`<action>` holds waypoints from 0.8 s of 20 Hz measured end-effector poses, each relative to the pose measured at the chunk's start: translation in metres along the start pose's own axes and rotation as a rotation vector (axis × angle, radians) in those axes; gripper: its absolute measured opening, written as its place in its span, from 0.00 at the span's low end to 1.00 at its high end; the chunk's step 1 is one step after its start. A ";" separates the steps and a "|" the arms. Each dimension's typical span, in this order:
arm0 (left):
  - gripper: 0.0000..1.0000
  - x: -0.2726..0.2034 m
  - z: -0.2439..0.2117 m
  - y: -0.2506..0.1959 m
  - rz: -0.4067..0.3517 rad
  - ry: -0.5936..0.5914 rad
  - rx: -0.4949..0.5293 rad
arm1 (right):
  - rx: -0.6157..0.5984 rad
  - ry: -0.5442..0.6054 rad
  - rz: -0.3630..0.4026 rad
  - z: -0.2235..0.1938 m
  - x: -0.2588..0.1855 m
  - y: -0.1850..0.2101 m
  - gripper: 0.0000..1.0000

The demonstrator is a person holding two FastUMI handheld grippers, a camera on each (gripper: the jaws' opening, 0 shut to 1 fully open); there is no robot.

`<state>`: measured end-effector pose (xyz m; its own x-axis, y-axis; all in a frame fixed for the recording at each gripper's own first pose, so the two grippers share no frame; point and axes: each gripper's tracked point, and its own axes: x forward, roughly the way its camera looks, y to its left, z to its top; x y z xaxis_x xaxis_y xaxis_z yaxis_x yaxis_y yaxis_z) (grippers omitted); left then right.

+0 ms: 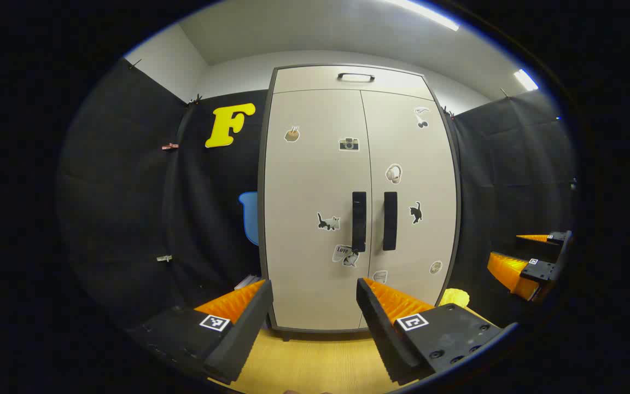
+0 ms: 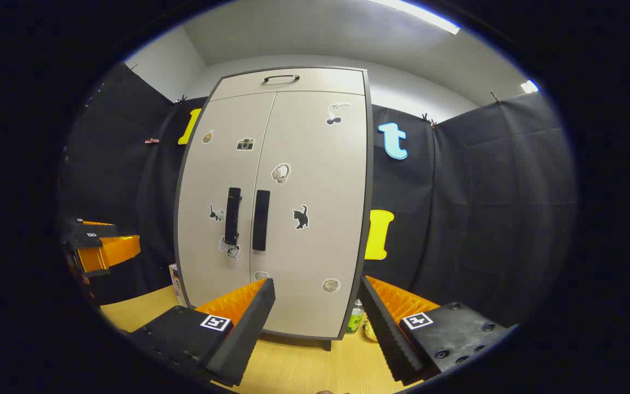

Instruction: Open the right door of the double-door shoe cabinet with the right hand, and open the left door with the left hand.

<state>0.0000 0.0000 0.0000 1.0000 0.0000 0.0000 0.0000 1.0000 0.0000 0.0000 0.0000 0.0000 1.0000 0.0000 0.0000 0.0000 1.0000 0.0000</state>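
Note:
A pale double-door shoe cabinet stands ahead with both doors closed and stickers on them. Two dark upright handles sit side by side at the centre seam: the left door handle and the right door handle. My left gripper is open, held back from the cabinet, low and in front of the left door. My right gripper is open too, low before the right door, and appears at the right edge of the left gripper view. The left gripper appears at the left edge of the right gripper view.
The cabinet stands on a wooden floor. A small bottle and a yellow object sit by the cabinet's right foot. A box leans at its left foot. Black cloth walls close in on both sides.

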 end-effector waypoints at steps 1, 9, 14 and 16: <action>0.95 -0.002 -0.006 -0.006 0.014 0.015 -0.028 | 0.018 0.017 0.014 -0.005 0.001 -0.001 0.98; 0.95 -0.001 -0.016 -0.028 0.013 0.036 0.019 | 0.050 0.051 0.017 -0.014 0.016 -0.013 0.98; 0.95 0.011 -0.008 -0.016 -0.015 0.017 0.022 | 0.068 0.064 0.001 -0.011 0.029 0.004 0.98; 0.95 0.016 -0.006 -0.007 -0.025 0.007 0.037 | 0.064 0.063 -0.004 -0.009 0.033 0.012 0.98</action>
<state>0.0156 -0.0070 -0.0059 0.9997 -0.0248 -0.0077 0.0250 0.9990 0.0367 0.0327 0.0125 -0.0092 0.9980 -0.0016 -0.0631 0.0056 0.9979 0.0639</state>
